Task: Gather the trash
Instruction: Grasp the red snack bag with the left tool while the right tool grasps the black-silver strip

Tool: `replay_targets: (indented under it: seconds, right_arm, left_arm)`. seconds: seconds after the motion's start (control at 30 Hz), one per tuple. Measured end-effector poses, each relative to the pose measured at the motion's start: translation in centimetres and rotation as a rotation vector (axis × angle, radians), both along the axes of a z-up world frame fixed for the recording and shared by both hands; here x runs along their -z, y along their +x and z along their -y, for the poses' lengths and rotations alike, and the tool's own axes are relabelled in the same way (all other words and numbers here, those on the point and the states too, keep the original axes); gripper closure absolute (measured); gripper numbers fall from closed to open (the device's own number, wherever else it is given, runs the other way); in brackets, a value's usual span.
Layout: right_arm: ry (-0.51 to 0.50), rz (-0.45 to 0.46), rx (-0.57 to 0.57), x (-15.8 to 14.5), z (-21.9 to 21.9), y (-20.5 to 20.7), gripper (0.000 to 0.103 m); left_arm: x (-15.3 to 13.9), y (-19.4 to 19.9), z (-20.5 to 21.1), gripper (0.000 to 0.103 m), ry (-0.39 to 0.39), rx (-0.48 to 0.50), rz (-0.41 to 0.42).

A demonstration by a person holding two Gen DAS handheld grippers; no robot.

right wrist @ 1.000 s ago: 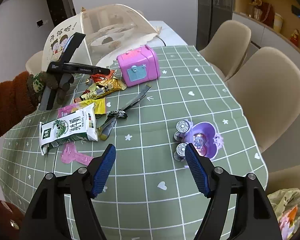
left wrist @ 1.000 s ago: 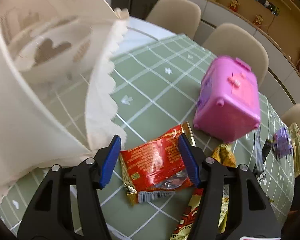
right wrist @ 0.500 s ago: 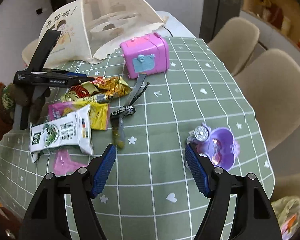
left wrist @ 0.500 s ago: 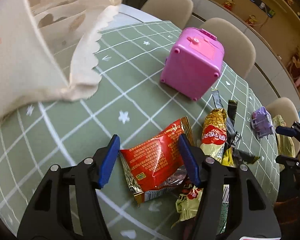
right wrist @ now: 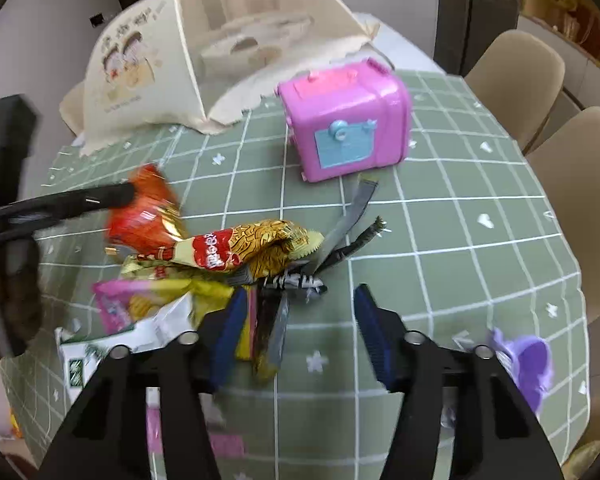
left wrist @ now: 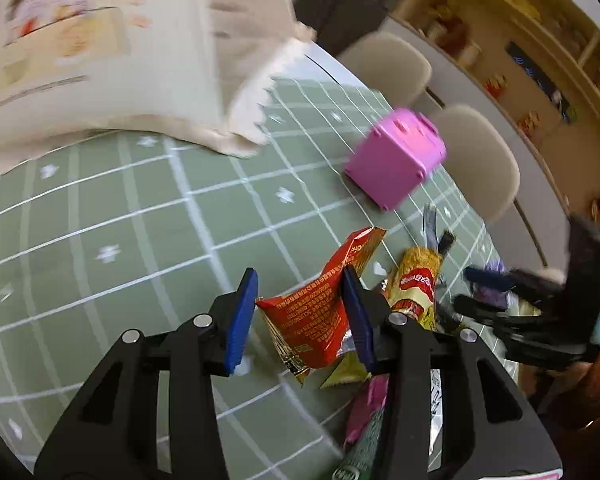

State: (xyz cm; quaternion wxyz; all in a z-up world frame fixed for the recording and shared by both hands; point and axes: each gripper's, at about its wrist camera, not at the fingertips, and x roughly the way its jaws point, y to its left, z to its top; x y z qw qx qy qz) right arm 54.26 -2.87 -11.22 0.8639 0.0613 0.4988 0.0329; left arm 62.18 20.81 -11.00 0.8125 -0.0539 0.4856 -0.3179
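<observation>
Left claw [left wrist: 300, 312] had just been closing, and its blue pads stood narrowed around the red snack wrapper [left wrist: 314, 320]; the foil was buckled and raised between the pads, so the wrapper was judged gripped. A second before, the same wrapper had lain flat between wider pads. In the right wrist view the wrapper [right wrist: 144, 216] hung at the tip of that claw, seemingly just clear of the worktop [right wrist: 460, 240], though motion blur prevented certainty.

Right claw [right wrist: 300, 332] had also just been closing. Its pads stood partly narrowed and empty, straddling the near end of the litter pile: a grey strip wrapper [right wrist: 276, 344] and a black-and-white striped wrapper [right wrist: 296, 282] lay between or just ahead of them without visible pad contact. This claw had moved across from the purple toy [right wrist: 528, 364], which now sat at the right edge of its view.

Beside the red wrapper lay a gold-and-red snack packet [right wrist: 244, 250], then a pink-and-yellow wrapper [right wrist: 140, 300] and a white-and-green carton [right wrist: 112, 344] nearer the person. Beyond the pile stood a pink toy case [right wrist: 348, 120] and a cream mesh food cover [right wrist: 188, 60].

Assessment: the first piece of trash was secured, and the second claw was positioned for another. No bin was visible on the worktop, so the drop point could not be determined.
</observation>
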Motion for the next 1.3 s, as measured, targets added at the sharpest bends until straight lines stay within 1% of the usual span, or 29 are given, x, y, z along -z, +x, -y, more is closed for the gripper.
replay_targets:
  seconds: [0.03, 0.1, 0.17, 0.2, 0.23, 0.27, 0.33, 0.37, 0.4, 0.43, 0.63, 0.83, 1.03, 1.13, 1.3]
  right_arm:
    - [-0.005, -0.012, 0.007, 0.5, -0.2, 0.6, 0.061]
    - [-0.018, -0.031, 0.018, 1.4, -0.4, 1.7, 0.063]
    - [0.009, -0.027, 0.028, 1.7, -0.3, 2.3, 0.063]
    - [0.025, -0.04, 0.032, 1.7, -0.2, 2.6, 0.063]
    - [0.037, -0.047, 0.028, 1.8, -0.2, 2.7, 0.068]
    - [0.04, -0.051, 0.013, 1.7, -0.4, 2.8, 0.069]
    - [-0.004, -0.036, -0.022, 1.1, -1.0, 2.3, 0.078]
    - [-0.024, -0.031, -0.037, 0.8, -1.2, 1.9, 0.078]
    - [-0.03, -0.026, -0.044, 0.5, -1.2, 1.6, 0.082]
    - [-0.029, -0.016, -0.05, -0.1, -1.3, 1.0, 0.084]
    - [0.02, 0.063, -0.022, -3.8, 0.0, -2.6, 0.084]
    - [0.0, 0.148, -0.013, -7.7, 1.1, -6.8, 0.084]
    - [-0.018, 0.212, -0.001, -10.2, 2.8, -11.2, 0.084]
    - [-0.031, 0.238, 0.001, -11.2, 3.6, -13.4, 0.084]
    - [-0.06, 0.274, -0.001, -12.7, 5.1, -16.8, 0.084]
  left_arm:
    - [-0.3, 0.1, -1.1, 0.062, -0.021, -0.034, -0.003]
    - [-0.7, 0.2, -2.4, 0.062, -0.043, -0.077, -0.005]
    - [-1.0, 0.0, -3.7, 0.062, -0.057, -0.114, -0.006]
    - [-1.2, 0.0, -4.2, 0.062, -0.058, -0.127, -0.003]
    - [-1.4, -0.3, -4.5, 0.062, -0.055, -0.142, 0.001]
    - [-1.6, -0.6, -4.7, 0.062, -0.052, -0.15, 0.005]
    - [-1.9, -1.1, -5.0, 0.062, -0.052, -0.165, 0.012]
    - [-2.2, -1.6, -5.2, 0.062, -0.061, -0.171, 0.015]
    - [-2.4, -1.9, -5.4, 0.062, -0.072, -0.177, 0.017]
    - [-2.6, -2.3, -5.5, 0.062, -0.082, -0.182, 0.019]
    - [-4.7, -5.1, -5.2, 0.061, -0.111, -0.199, 0.051]
    - [-7.3, -8.9, -3.7, 0.061, -0.104, -0.193, 0.091]
    - [-9.8, -12.6, -0.9, 0.061, -0.089, -0.171, 0.146]
    - [-10.7, -14.1, 0.5, 0.061, -0.08, -0.164, 0.171]
    - [-12.3, -16.7, 3.4, 0.061, -0.07, -0.171, 0.21]
